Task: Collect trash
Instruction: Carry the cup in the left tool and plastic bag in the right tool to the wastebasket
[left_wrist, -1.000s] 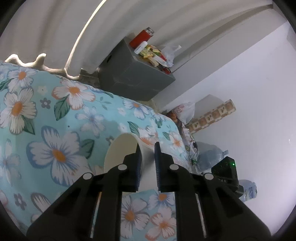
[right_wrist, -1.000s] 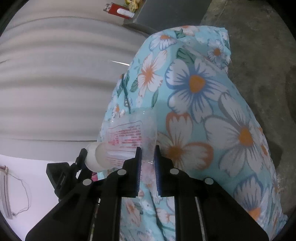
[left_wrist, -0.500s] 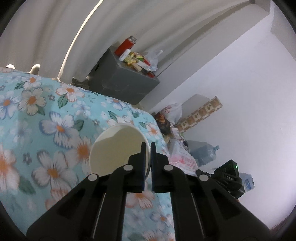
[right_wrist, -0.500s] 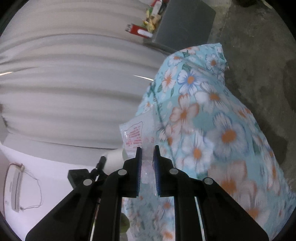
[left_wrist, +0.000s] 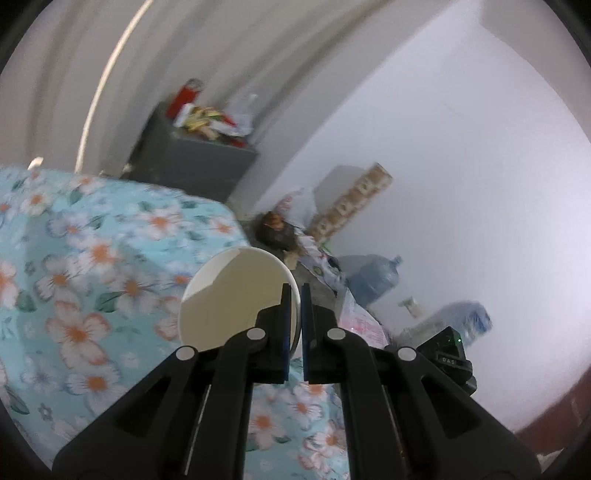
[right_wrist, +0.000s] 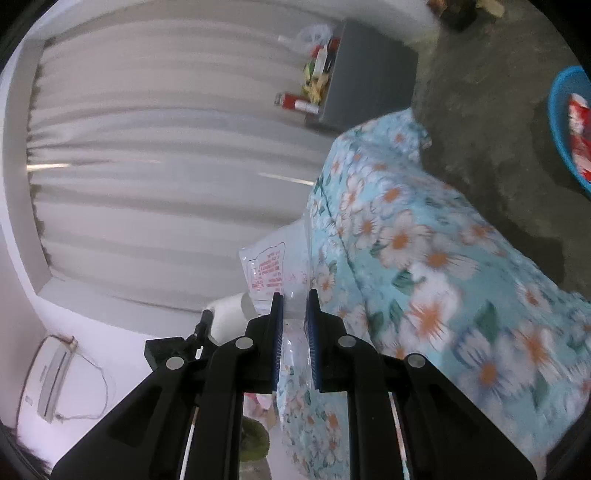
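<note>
We had the left gripper (left_wrist: 294, 325) pinched on the paper cup (left_wrist: 238, 297) rim, the right gripper (right_wrist: 294, 332) clamped on a clear plastic wrapper (right_wrist: 273, 271); the blue basin (right_wrist: 569, 125) lay far right of the wrapper

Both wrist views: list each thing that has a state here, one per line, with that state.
left gripper: shut on the paper cup's rim.
paper cup: held up off the floral cloth, mouth toward the camera, looks empty.
right gripper: shut on the clear plastic wrapper.
clear plastic wrapper: crumpled, lifted clear.
floral cloth: draped, wrinkled.
blue basin: on the floor, holding red-and-white trash.
</note>
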